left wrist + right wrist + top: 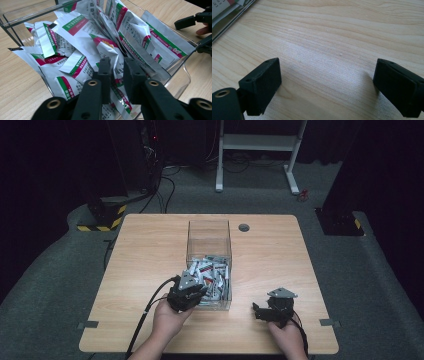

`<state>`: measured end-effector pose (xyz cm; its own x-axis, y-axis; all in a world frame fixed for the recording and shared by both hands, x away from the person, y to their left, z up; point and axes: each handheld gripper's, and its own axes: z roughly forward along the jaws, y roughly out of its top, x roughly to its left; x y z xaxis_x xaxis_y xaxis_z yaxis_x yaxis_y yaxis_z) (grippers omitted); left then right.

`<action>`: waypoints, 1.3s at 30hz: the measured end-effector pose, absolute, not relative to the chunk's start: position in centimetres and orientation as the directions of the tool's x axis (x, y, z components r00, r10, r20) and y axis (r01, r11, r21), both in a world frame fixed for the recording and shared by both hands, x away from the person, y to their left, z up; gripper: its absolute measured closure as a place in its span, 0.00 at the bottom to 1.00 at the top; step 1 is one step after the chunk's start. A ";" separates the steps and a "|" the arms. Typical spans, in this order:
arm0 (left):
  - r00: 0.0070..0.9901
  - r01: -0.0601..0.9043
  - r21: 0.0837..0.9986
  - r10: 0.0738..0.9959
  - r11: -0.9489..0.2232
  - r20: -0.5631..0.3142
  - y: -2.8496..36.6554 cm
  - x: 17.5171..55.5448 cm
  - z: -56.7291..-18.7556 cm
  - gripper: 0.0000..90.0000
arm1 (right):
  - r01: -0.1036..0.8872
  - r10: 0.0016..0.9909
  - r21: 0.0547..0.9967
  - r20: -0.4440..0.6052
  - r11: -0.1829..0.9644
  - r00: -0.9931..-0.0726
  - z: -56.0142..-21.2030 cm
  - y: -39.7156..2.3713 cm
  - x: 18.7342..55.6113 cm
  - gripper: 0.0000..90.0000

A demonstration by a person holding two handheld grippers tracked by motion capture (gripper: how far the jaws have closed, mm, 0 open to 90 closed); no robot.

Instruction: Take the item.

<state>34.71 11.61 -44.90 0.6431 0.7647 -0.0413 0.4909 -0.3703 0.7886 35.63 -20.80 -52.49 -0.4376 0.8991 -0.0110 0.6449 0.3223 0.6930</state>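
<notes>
Sachets [100,40] lie heaped in the clear plastic box [209,234] mid-table; the left gripper [117,65] has its jaws pinched on one sachet's edge. I'd lift it straight up, slowly. Right gripper [327,87] waits wide open over the bare table [352,30]

- Your tabletop [145,250] is light wood with rounded corners, and it stands on grey carpet [60,270].
- A clear box [209,237] sits on it near the middle, its near half heaped with sachets [212,272].
- A round grey grommet [244,227] is set in the wood just right of the box's far end.
</notes>
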 end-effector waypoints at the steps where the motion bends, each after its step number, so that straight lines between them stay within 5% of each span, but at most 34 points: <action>1: 0.643 0.491 0.789 0.765 -0.370 -0.041 11.6 34.7 -44.9 0.89 | 0.645 0.899 0.693 -0.011 0.322 -0.438 -52.5 -20.8 35.6 0.09; 11: 0.644 0.494 0.799 0.761 -0.343 -0.071 11.8 34.6 -45.0 0.97 | 0.645 0.899 0.693 -0.011 0.322 -0.438 -52.5 -20.8 35.6 0.09; 39: 0.629 0.454 0.843 0.774 -0.289 -0.074 13.0 33.9 -44.7 0.98 | 0.645 0.899 0.693 -0.011 0.322 -0.437 -52.5 -20.8 35.6 0.09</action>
<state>33.94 12.96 -44.66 0.6295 0.7735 -0.0738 0.4535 -0.2886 0.8432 35.63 -20.79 -52.49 -0.4375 0.8992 -0.0111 0.6450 0.3223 0.6929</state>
